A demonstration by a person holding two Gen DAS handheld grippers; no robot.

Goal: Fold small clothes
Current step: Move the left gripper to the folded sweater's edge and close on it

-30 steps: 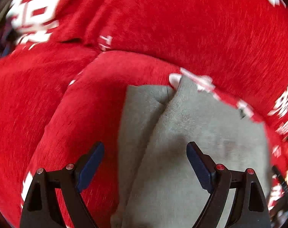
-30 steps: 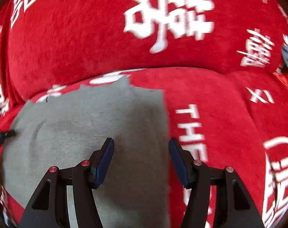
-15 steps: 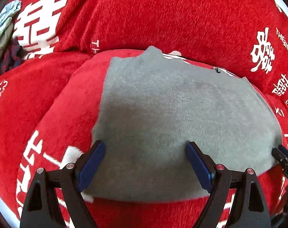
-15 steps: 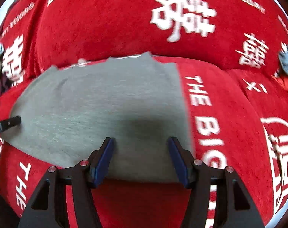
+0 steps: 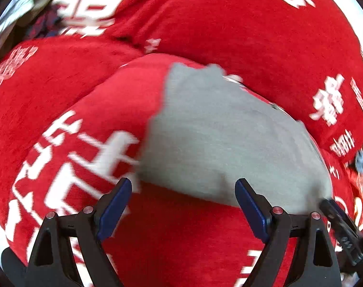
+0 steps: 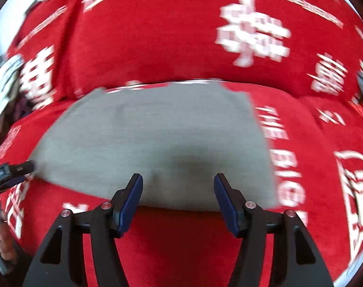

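The grey cloth (image 6: 155,141) lies flat on the red sofa (image 6: 181,35) seat cushion, its far edge against the backrest and its near edge just short of the cushion's front edge. It reads as a neat rectangle with no loose sleeves showing, so by my judgement the folding of this piece is largely done; whether a further fold or stacking is left cannot be told. Left tool (image 5: 182,206): released, jaws wide, nothing between them. Right tool (image 6: 178,199): released, empty, at the cloth's near edge. Other garments sit blurred at the sofa's far corners.
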